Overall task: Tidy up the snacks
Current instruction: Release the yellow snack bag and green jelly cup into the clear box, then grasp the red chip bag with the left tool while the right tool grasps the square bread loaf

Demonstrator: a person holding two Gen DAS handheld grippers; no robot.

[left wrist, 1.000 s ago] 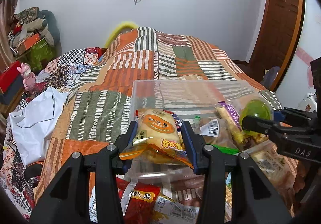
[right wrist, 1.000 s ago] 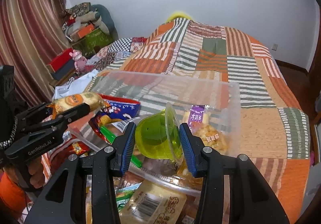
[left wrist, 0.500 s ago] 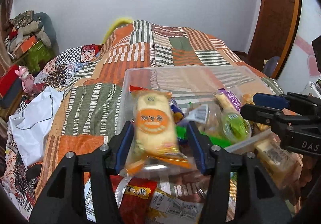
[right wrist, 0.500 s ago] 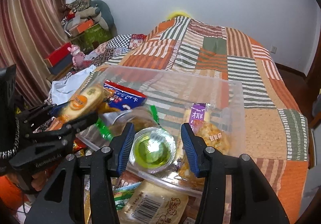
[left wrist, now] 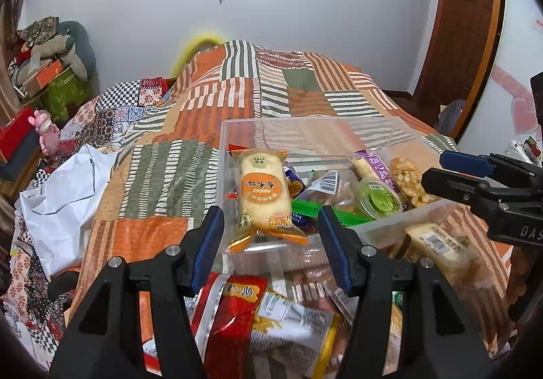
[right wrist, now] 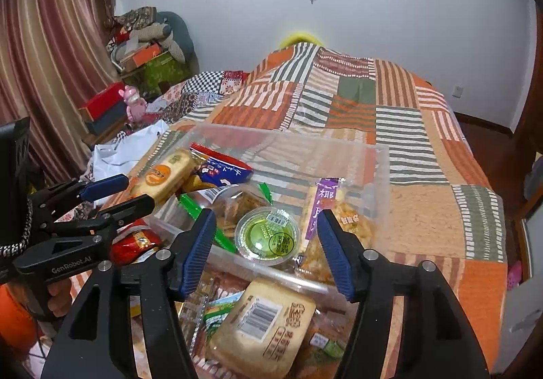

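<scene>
A clear plastic box [left wrist: 305, 128] sits on the patchwork bed and holds several snacks. The yellow cake pack [left wrist: 261, 189] lies at the box's near left corner, its tail over the rim. My left gripper [left wrist: 269, 212] is open just behind it, and neither pad touches the pack. The green jelly cup [right wrist: 268, 236] rests lid-up in the box beside a purple-labelled pack [right wrist: 317, 209]. The jaws of my right gripper [right wrist: 266, 214] are opening, with the cup lying free beyond them. Each gripper also appears in the other's view: the right gripper [left wrist: 451, 172], the left gripper [right wrist: 125, 192].
Loose snacks lie on the quilt in front of the box: a red packet [left wrist: 234, 307] and a pale bread pack [right wrist: 264, 321]. A white bag [left wrist: 64, 195] is at the bed's left edge. Boxes and toys crowd the left wall, and a brown door [left wrist: 465, 22] stands at the right.
Both grippers opened and drew back slightly. The yellow cake pack dropped from the left jaws into the box. The green jelly cup fell from the right jaws and now lies lid-up inside.
</scene>
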